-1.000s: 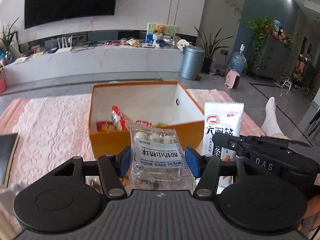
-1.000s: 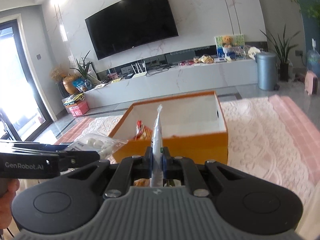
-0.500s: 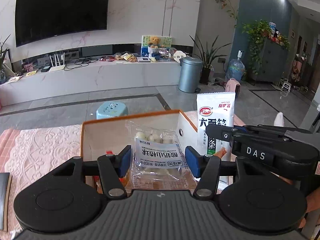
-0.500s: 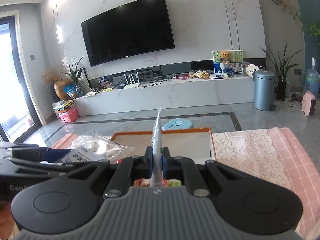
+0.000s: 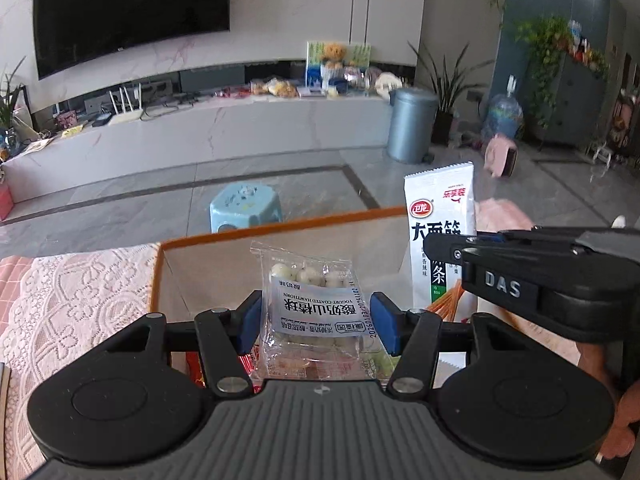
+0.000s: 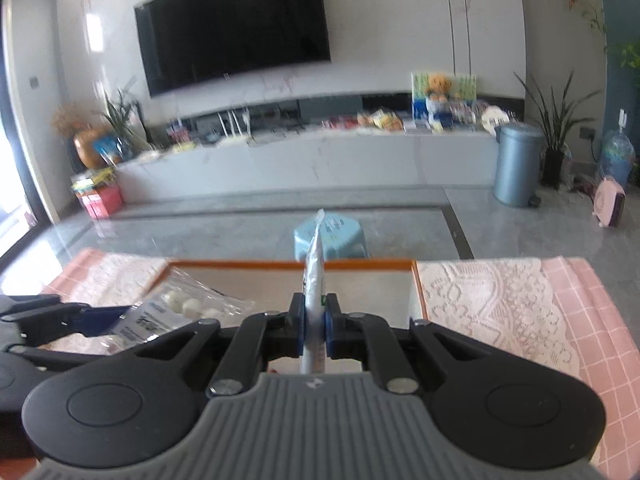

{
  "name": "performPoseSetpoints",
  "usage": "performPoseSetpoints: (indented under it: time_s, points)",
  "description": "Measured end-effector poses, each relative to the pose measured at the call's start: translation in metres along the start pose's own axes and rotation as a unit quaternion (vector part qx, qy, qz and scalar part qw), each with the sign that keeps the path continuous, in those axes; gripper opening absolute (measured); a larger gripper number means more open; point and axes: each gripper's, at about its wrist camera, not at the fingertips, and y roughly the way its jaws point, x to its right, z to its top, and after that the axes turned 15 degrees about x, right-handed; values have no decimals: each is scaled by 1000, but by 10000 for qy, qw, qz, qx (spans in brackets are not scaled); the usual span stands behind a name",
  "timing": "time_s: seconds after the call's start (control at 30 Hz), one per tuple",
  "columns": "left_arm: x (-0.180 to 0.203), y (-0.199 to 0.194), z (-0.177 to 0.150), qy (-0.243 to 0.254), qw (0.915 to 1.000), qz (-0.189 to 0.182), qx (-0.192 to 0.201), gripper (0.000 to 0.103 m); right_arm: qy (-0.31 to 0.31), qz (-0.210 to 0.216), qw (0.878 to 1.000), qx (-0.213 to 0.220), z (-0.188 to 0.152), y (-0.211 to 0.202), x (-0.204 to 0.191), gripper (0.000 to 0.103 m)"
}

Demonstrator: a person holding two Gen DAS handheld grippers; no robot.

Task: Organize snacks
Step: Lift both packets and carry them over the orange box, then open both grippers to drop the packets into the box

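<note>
My left gripper is shut on a clear packet of white yogurt hawthorn balls, held flat over the orange box. The same packet shows at the left of the right wrist view. My right gripper is shut on a tall white snack-stick packet, seen edge-on there. In the left wrist view that white packet stands upright to the right, over the box's right part. Red snack wrappers lie in the box below my left fingers.
The box sits on a pink lace tablecloth. Beyond the table edge stand a light blue stool on the grey floor, a grey bin, and a white TV bench. A hand holds the right gripper at lower right.
Both grippers have moved forward over the orange box with their packets still held; the box's near wall has slid out of view and its far rim is now close below the packets.
</note>
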Motion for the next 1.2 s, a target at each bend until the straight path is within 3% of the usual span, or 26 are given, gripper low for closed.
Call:
performPoseSetpoints:
  time_s: [0.23,0.47,0.6,0.93,1.03,1.1,1.17,1.2]
  points:
    - [2,29,-19,168,9985,-51,-514,65,-13,-182,9977,-659,-26,46,14,5]
    - [15,37,-31,549,9961,-46,-687,65,-23,-242,9931,-1148,-41,70,22,6]
    - [16,45,-35,520,9949,-68,-864,66,-135,-313,9903,-1348,-48,78,22,6]
    - [21,45,-34,791,9925,0,-935,73,-498,-348,9867,-1505,-55,80,13,6]
    - [24,39,-30,838,9933,64,-799,76,-653,-356,9865,-1462,-51,78,8,7]
    - [23,33,-26,837,9941,91,-691,80,-774,-367,9858,-1443,-47,75,4,16]
    - [23,25,-22,783,9950,84,-615,87,-850,-352,9854,-1430,-43,70,2,34]
    - [22,22,-19,762,9953,95,-592,88,-885,-345,9857,-1395,-40,67,0,36]
